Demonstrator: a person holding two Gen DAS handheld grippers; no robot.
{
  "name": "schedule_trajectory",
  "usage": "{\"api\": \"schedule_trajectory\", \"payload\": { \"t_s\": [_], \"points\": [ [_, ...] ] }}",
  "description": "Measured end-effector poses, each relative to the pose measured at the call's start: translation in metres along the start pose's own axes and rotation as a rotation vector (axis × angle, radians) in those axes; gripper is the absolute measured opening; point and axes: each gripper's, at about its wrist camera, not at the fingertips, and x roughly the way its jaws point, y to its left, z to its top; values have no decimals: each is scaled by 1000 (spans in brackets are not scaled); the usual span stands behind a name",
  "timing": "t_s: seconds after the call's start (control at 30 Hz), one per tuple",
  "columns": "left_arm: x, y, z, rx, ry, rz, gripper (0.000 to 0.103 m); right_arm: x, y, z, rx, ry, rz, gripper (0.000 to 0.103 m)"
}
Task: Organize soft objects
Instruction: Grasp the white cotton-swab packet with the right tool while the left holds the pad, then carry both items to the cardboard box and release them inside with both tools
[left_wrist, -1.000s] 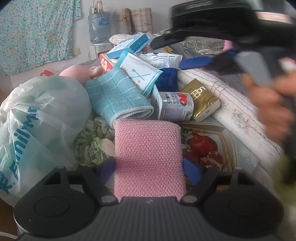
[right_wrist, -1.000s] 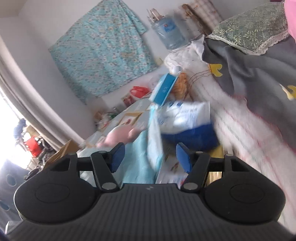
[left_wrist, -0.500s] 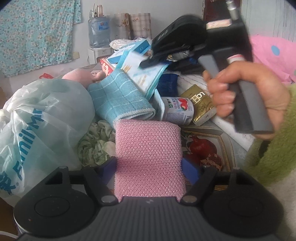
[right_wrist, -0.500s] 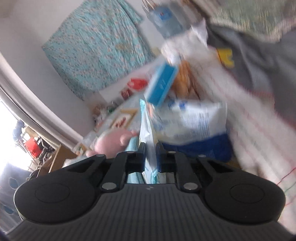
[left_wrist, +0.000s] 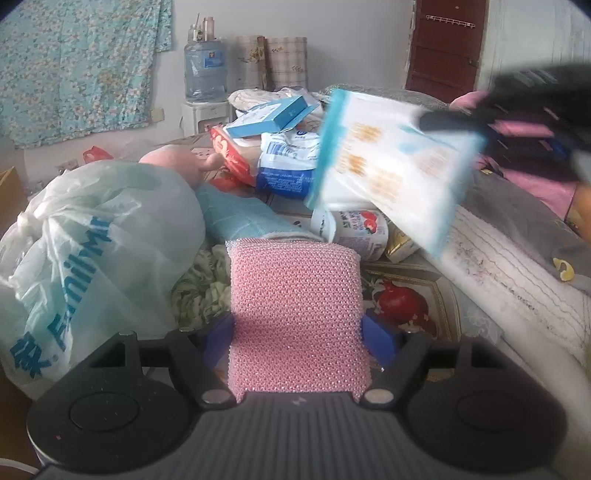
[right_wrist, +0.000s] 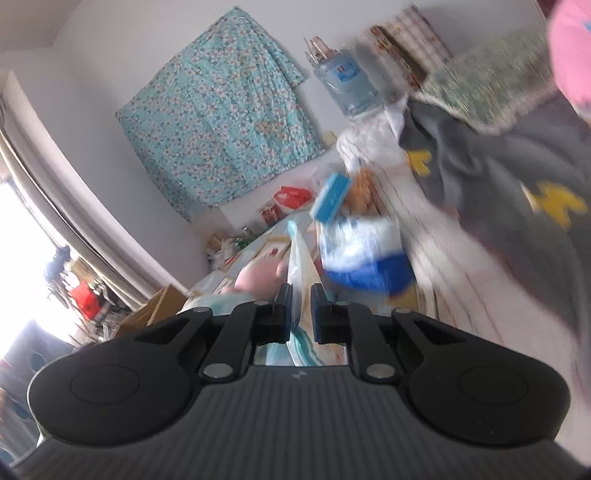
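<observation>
A pink knitted pad (left_wrist: 295, 295) sits between the blue pads of my left gripper (left_wrist: 297, 334), which is shut on its two sides. In the left wrist view a white-and-teal flat packet (left_wrist: 391, 166) hangs tilted in the air above the pile, with my blurred right gripper (left_wrist: 454, 122) pinching its upper right edge. In the right wrist view the right gripper (right_wrist: 301, 295) is shut on the thin packet (right_wrist: 297, 258), seen edge-on. A folded teal towel (left_wrist: 240, 218) lies just beyond the pink pad.
A big plastic bag (left_wrist: 92, 240) fills the left. A pink plush toy (left_wrist: 173, 162), a blue-and-white pack (left_wrist: 284, 166), a blue box (left_wrist: 269, 114) and a small carton (left_wrist: 351, 229) crowd the pile. A quilted bed edge (left_wrist: 498, 266) runs along the right.
My right gripper closed on the white-and-teal packet and lifted it off the teal towel, up and to the right. The left gripper kept still with the pink pad.
</observation>
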Motion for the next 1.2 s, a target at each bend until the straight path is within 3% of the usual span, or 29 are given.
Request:
{"api": "schedule_trajectory", "payload": {
  "t_s": [0.13,0.4,0.67,0.73,0.87,1.0,1.2],
  "points": [
    [-3,6,-5,-15,26,9,77,-21,-24,-35,93,46,-2,9],
    [5,9,-8,-40,70,8,77,-12,-32,-78,101,169,-34,16],
    [10,3,-9,-29,68,3,77,27,-38,-80,93,269,-12,40],
    [10,2,-7,-28,57,-3,77,36,-43,-81,109,276,-12,39],
    [12,1,-4,-22,43,-2,75,40,-44,-84,134,276,18,24],
    [4,0,3,-22,2,-24,75,30,-33,-81,108,233,11,22],
    [-22,3,39,-7,-101,-9,75,19,-3,-45,61,133,70,22]
  ]
}}
